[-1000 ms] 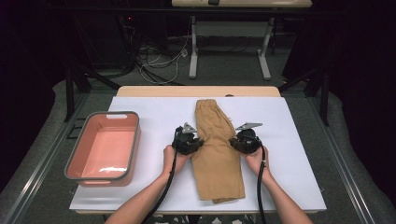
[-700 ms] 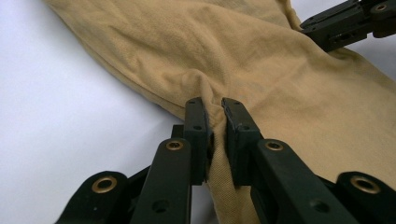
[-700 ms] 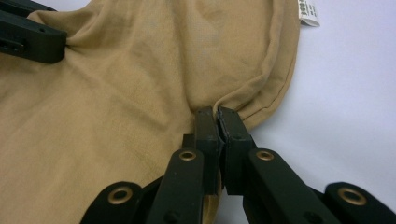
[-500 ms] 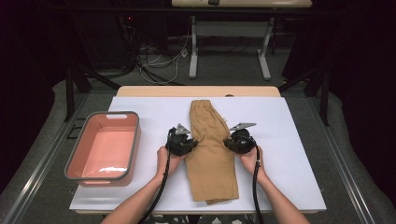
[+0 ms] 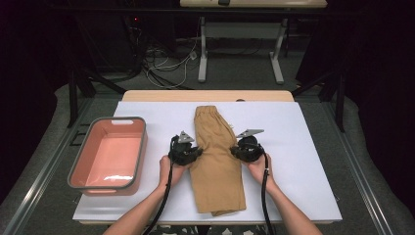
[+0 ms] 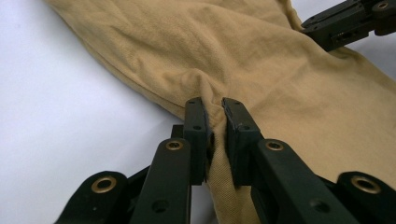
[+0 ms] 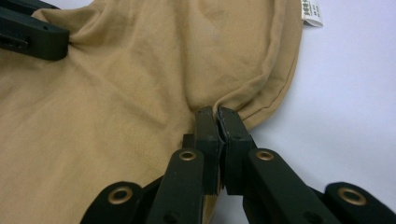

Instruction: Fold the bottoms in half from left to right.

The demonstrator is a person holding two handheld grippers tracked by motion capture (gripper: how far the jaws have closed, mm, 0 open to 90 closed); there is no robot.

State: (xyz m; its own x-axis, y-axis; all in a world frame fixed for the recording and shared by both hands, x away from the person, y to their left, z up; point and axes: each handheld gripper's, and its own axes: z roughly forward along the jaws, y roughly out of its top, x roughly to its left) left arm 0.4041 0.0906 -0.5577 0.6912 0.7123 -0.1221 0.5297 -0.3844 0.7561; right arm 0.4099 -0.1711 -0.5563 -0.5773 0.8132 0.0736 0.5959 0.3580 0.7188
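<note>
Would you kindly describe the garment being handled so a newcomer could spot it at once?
On the white table, right of the pink tub, lies a tan pair of shorts, folded lengthwise with its gathered waistband at the far end. It is the only cloth there, pinched at each side edge by a claw.

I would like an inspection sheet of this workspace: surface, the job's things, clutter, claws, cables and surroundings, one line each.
Surface: white sheet over a wooden table top, flat.
Job's things: folded tan cloth shorts lie lengthwise at the middle, waistband at the far end; a small white label at one edge.
Clutter: salmon-pink plastic bin with grey rim at the left, nothing seen inside.
Claws: left claw shut on the shorts' left edge; right claw shut on the right edge.
Cables: a black cable trails from each claw along the forearm; loose wires on the floor beyond.
Surroundings: dark room, white table legs behind.
</note>
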